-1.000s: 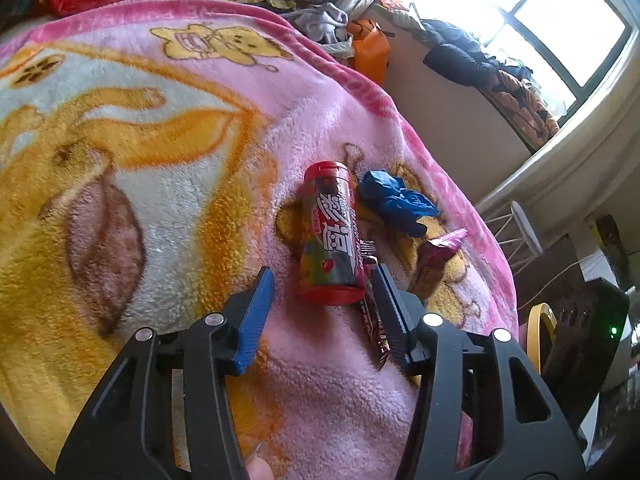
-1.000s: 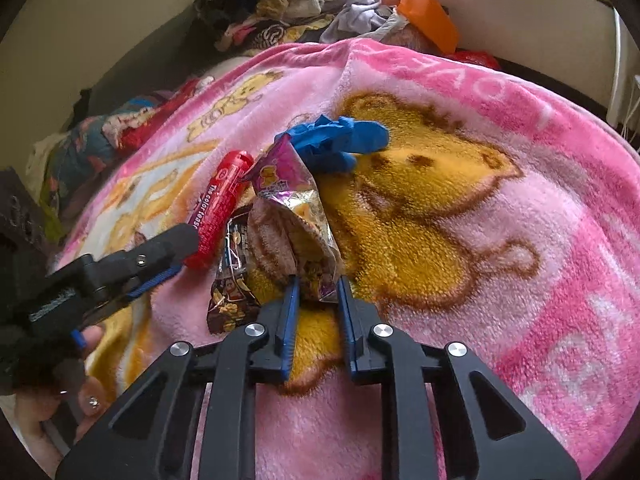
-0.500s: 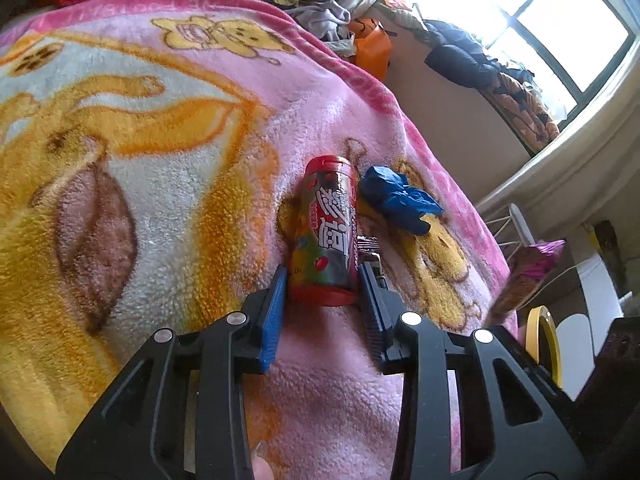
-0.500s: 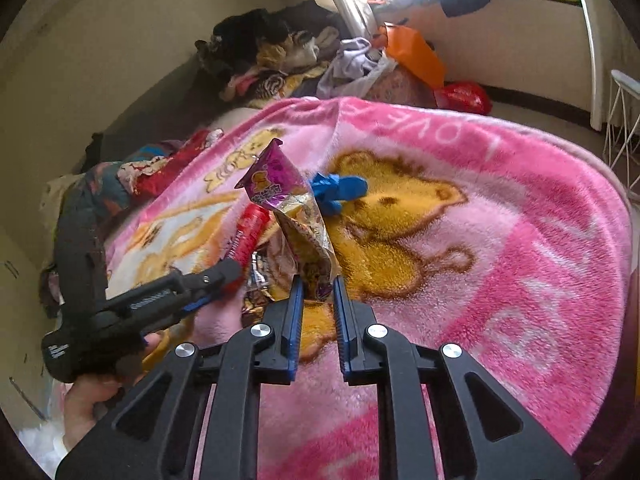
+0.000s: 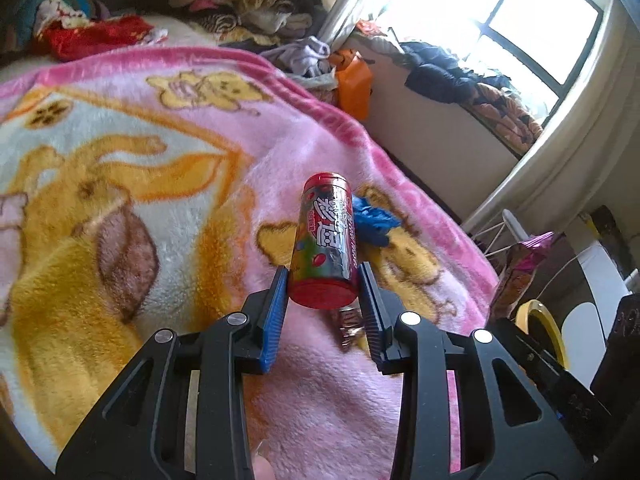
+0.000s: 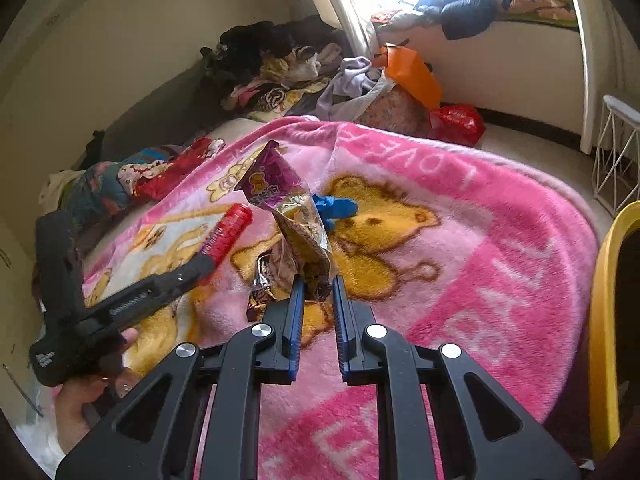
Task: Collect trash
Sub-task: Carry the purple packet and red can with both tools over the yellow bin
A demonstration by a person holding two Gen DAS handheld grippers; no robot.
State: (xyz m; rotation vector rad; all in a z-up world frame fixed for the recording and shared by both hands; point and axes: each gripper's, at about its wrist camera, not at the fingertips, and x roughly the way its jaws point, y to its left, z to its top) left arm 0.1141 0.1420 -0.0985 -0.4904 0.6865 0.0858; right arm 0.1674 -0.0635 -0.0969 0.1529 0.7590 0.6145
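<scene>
My left gripper (image 5: 323, 280) is shut on the near end of a red snack tube (image 5: 326, 236) and holds it just above the pink blanket (image 5: 168, 184). The right wrist view shows the same tube (image 6: 228, 234) sticking out of that gripper (image 6: 206, 262). Between the pads of my right gripper (image 6: 318, 288), which is shut, a purple and gold snack bag (image 6: 296, 216) stands upright in the air. That bag (image 5: 520, 268) also shows at the right of the left wrist view. A crumpled blue glove (image 6: 334, 208) and a brown wrapper (image 6: 266, 280) lie on the blanket.
Heaps of clothes (image 6: 272, 72) and an orange bag (image 6: 412, 72) lie beyond the bed's far edge. A red bag (image 6: 458, 122) sits on the floor there. At the right are a white wire rack (image 6: 616, 160) and a yellow rim (image 6: 600, 320).
The left gripper closed on the red tube and raised it off the blanket. The right gripper lifted the snack bag up and away from the other trash.
</scene>
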